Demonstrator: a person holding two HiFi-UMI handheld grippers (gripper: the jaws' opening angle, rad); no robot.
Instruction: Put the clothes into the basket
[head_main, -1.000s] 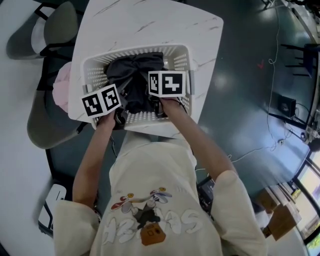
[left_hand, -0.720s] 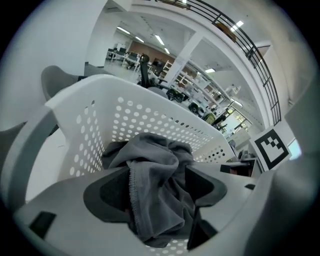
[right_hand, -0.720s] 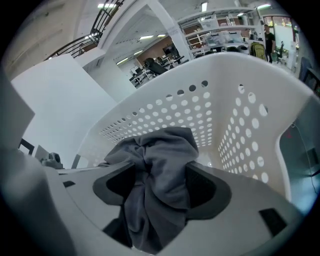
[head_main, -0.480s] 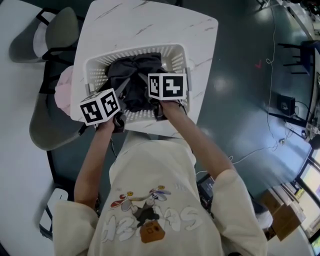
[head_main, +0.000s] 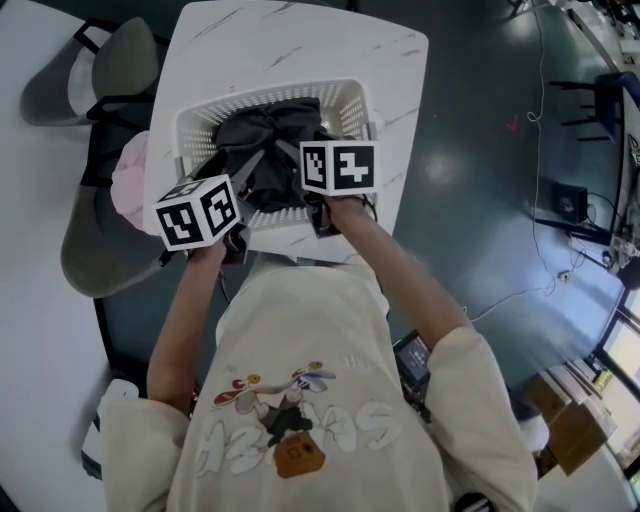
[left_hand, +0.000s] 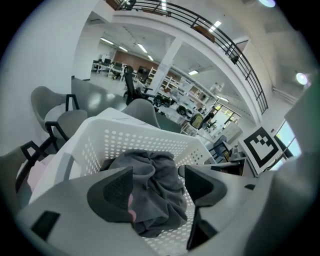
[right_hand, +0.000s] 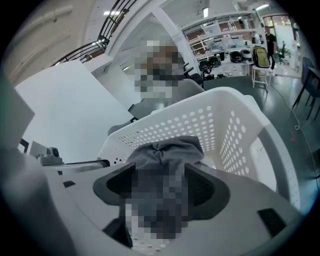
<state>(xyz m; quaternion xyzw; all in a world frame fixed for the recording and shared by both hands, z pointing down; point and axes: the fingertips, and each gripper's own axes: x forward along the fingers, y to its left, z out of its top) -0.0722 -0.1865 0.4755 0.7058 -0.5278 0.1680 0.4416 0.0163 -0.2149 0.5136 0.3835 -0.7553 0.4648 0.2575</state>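
Observation:
A white perforated basket (head_main: 360, 105) stands on the marble table, and a crumpled dark grey garment (head_main: 265, 140) lies inside it. In the left gripper view the garment (left_hand: 155, 175) shows beyond my left gripper (left_hand: 156, 182), whose jaws stand wide apart over the basket's near left side. My right gripper (right_hand: 160, 182) hovers over the near right side, also open, with the grey cloth (right_hand: 170, 150) seen past its jaws. In the head view its marker cube (head_main: 338, 167) hides its jaws. A pink garment (head_main: 128, 180) lies on a chair left of the table.
The table (head_main: 300, 40) has bare marble behind the basket. Grey chairs (head_main: 95, 250) stand at its left. Cables run over the dark floor (head_main: 480, 200) to the right. A person sits beyond the basket in the right gripper view.
Both grippers have drawn back a little from the basket toward the person. The grey garment stays in the basket.

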